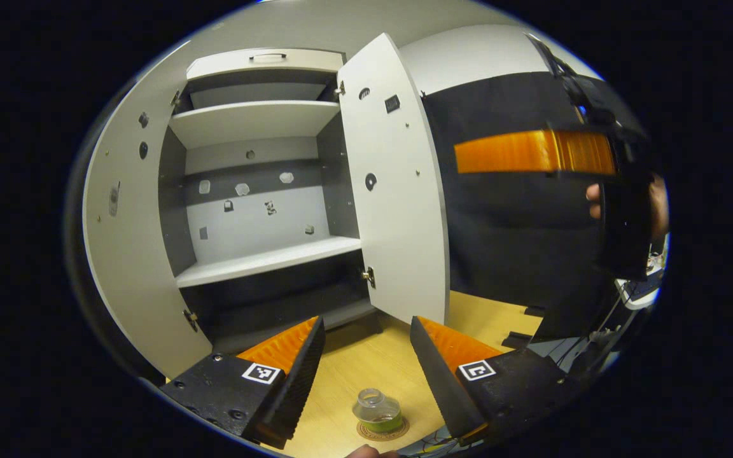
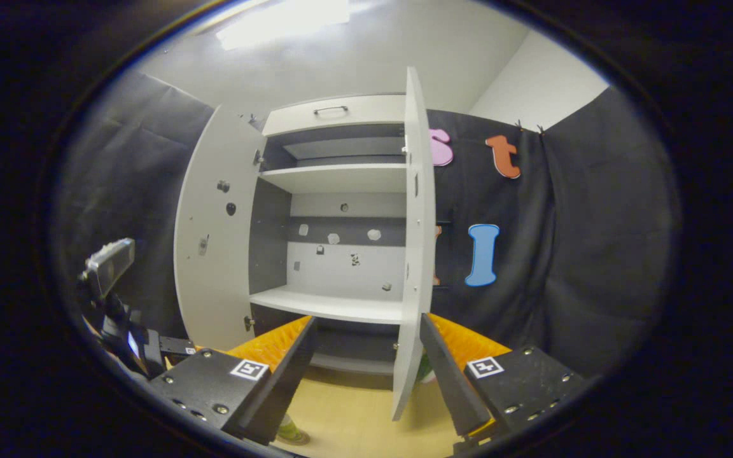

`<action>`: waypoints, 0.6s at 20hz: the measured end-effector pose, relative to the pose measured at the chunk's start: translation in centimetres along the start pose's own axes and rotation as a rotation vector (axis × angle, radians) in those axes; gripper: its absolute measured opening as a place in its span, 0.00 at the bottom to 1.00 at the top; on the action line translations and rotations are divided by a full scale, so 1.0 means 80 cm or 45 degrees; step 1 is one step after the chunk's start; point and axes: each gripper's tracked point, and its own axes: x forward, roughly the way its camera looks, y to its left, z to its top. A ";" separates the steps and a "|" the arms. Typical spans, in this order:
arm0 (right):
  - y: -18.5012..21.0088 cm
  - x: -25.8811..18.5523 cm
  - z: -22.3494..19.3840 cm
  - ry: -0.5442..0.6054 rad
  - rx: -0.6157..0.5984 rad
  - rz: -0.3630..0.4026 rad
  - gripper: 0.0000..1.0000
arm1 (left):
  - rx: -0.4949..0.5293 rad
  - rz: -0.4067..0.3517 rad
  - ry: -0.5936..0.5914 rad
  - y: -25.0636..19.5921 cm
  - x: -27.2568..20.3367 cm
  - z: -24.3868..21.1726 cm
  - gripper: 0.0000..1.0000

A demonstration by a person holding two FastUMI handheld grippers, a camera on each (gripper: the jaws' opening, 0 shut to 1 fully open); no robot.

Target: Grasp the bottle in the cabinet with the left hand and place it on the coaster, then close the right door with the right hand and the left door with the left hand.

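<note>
The small clear bottle (image 1: 377, 410) with green contents stands upright on the round coaster (image 1: 383, 432) on the wooden table, low in the left gripper view. My left gripper (image 1: 366, 372) hangs open above and behind it, nothing between its fingers. The white cabinet (image 1: 265, 254) has both doors swung open and its shelves are bare. In the right gripper view my right gripper (image 2: 366, 372) is open, with the right door (image 2: 415, 254) edge-on just beyond its fingertips and the left door (image 2: 214, 235) standing wide. The bottle's base (image 2: 290, 434) peeks out under one finger. A hand holds the right gripper (image 1: 589, 156) at far right.
The wooden tabletop (image 1: 366, 362) runs from the cabinet's foot toward me. Black cloth (image 2: 583, 242) hangs to the right of the cabinet. Dark equipment with a grey block (image 2: 111, 262) stands at the left in the right gripper view. Cables and gear (image 1: 637, 289) lie at the table's right end.
</note>
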 end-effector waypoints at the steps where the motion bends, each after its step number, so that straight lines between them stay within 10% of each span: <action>1: -0.017 -0.005 0.006 -0.012 0.008 -0.021 0.98 | -0.011 0.018 -0.019 0.004 -0.005 0.016 0.87; 12: -0.236 0.030 0.039 -0.067 0.032 -0.240 0.96 | -0.115 0.383 -0.061 0.094 -0.069 0.096 0.91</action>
